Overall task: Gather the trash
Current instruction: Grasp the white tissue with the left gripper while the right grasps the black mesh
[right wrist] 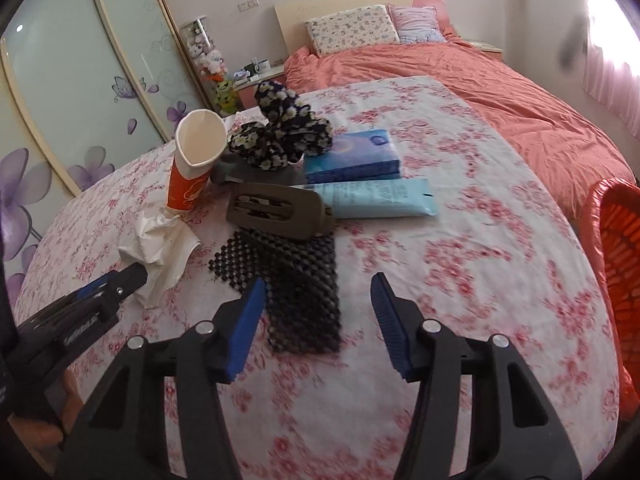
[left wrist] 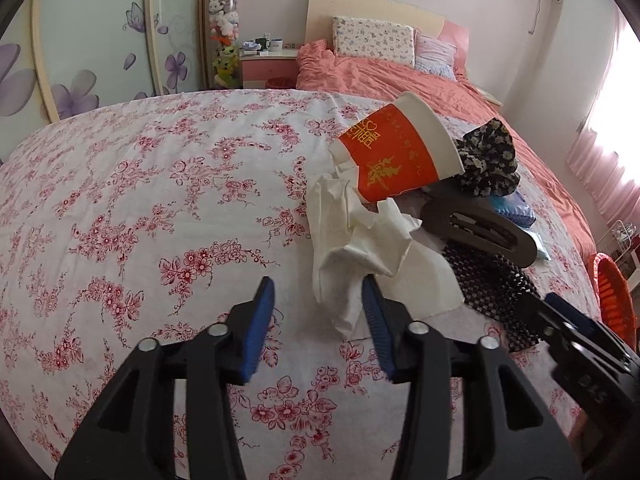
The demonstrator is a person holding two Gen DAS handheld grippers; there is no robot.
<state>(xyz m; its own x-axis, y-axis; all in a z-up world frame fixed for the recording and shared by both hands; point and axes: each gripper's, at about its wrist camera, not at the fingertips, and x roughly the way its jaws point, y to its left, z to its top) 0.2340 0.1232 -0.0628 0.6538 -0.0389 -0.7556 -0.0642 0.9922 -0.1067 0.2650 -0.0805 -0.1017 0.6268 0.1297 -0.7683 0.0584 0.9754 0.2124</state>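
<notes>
Surface: table (right wrist: 460, 264) under a white cloth with red floral print; a bed with a coral cover stands behind it.

Item 1, crumpled tissue (left wrist: 360, 236): white, loosely wadded, lying on the cloth just ahead of the left gripper (left wrist: 318, 312). Judged very light, soft and compressible, with no risk of breakage. Best taken across the thickest bunch of folds, since a thin edge could slip or tear.

Item 2, paper cup (left wrist: 396, 152): orange-red with a white rim, tipped over, its base against the tissue and its mouth towards a dark floral cloth bundle (right wrist: 276, 136). Judged light, thin-walled and easily crushed; pinch it across the rim or wall.

Item 3, not trash by appearance: brown hair clip (right wrist: 280, 210), black mesh mat (right wrist: 292, 296), blue packet (right wrist: 352, 156), pale blue tube (right wrist: 376, 198).

Receptacle: orange basket (right wrist: 620, 264) at the right edge of the table, well apart from the tissue.

Left gripper: jaws apart, nothing between them; the tissue's near corner lies close to the right-hand finger.

Right gripper (right wrist: 318, 320): jaws apart, empty, above the near end of the mesh mat.
</notes>
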